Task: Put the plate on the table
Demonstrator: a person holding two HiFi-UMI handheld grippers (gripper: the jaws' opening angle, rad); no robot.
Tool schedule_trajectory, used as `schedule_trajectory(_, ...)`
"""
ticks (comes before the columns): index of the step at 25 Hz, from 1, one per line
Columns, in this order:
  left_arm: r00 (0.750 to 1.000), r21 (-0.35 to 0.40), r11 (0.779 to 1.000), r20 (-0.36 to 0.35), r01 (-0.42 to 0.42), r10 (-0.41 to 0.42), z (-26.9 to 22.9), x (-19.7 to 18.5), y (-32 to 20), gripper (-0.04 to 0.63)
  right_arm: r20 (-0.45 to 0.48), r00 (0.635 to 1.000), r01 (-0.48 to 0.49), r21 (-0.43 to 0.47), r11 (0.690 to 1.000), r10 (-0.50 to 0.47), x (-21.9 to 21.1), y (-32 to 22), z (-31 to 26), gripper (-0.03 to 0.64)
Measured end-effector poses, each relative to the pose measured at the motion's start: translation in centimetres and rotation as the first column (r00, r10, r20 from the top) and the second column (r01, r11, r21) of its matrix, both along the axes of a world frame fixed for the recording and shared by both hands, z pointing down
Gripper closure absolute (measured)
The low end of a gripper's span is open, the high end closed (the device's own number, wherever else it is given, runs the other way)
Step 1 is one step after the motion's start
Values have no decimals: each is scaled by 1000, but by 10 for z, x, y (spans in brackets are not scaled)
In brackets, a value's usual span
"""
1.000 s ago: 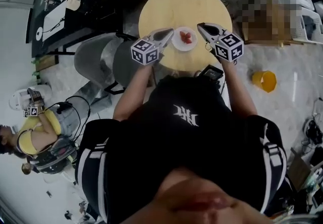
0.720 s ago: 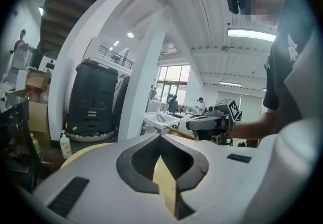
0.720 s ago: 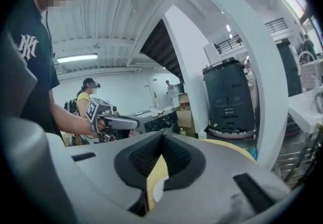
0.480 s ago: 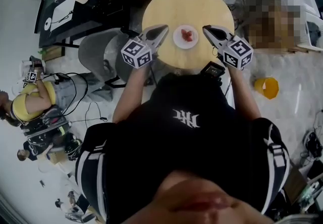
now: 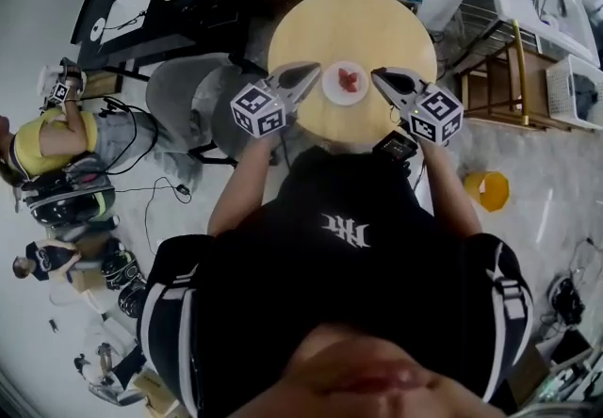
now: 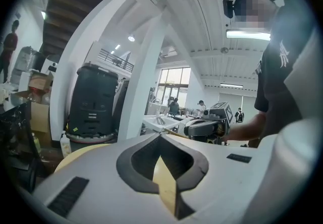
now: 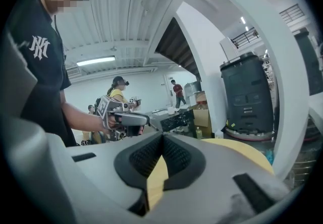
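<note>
- Sitting on the round pale wooden table, the small white plate with red food lies where it did a second ago.
- The left gripper and right gripper flank the plate without touching it. Both have their jaws closed together on nothing, and both have lifted slightly.
- The placement looks finished.

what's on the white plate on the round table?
Small red pieces sit near the middle of the plate; too small to identify. The rest looks bare. The patch beneath them is covered.

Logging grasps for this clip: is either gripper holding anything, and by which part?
Nothing held. Left gripper and right gripper are shut empty beside the plate.
</note>
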State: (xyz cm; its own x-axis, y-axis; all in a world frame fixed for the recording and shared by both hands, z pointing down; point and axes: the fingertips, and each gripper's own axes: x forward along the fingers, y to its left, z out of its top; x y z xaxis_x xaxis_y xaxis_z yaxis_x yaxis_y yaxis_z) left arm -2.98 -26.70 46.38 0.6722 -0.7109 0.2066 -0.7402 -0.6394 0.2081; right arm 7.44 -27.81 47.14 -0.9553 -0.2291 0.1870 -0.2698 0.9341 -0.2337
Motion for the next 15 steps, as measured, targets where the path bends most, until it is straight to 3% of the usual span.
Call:
schedule_trajectory(10,1000,-39,999,-11,21,-21,15,-4,9,592,-5,1000,22,-20,1000,-22,-4,-2,5,618)
schedule_trajectory(15,1000,15,1000,-9,16,-16,3,2,-10,592,-9,1000,9,44,999,-9,5,-24,-5,618)
